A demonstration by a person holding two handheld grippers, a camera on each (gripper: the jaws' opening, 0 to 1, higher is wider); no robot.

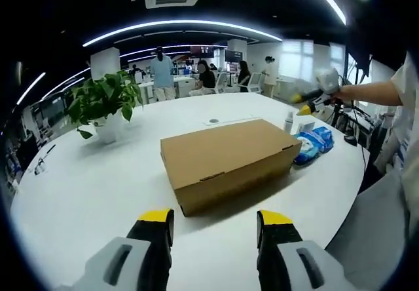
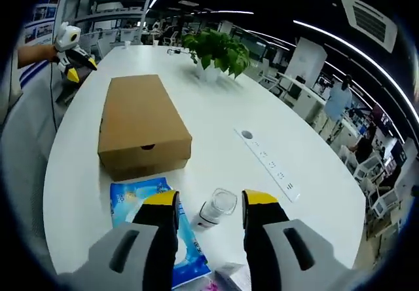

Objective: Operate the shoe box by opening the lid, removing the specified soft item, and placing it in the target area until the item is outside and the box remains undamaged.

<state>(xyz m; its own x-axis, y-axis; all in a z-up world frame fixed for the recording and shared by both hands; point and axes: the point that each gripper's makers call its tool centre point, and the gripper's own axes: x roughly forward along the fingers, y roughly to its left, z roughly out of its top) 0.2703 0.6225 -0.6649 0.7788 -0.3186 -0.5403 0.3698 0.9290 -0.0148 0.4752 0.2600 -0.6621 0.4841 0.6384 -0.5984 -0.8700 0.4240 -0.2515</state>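
Note:
The brown cardboard shoe box [image 1: 226, 160] lies shut on the round white table [image 1: 98, 186], lid down. My left gripper [image 1: 216, 224] stands open just short of the box's long side, nothing between its jaws. My right gripper [image 2: 209, 206] is also open, above the table near the box's [image 2: 141, 124] short end with the finger notch. A small clear bottle [image 2: 216, 209] lies on the table in the gap between its jaws, apart from both. Across the box, a hand holds the right gripper [image 1: 302, 104]. The left gripper [image 2: 82, 68] shows at the far end.
Blue soft packs [image 1: 314, 145] [image 2: 147, 206] lie beside the box's short end, close to the table edge. A potted plant [image 1: 105, 104] [image 2: 216, 52] stands further in. A white power strip [image 2: 268, 162] is set in the table. People sit in the office behind.

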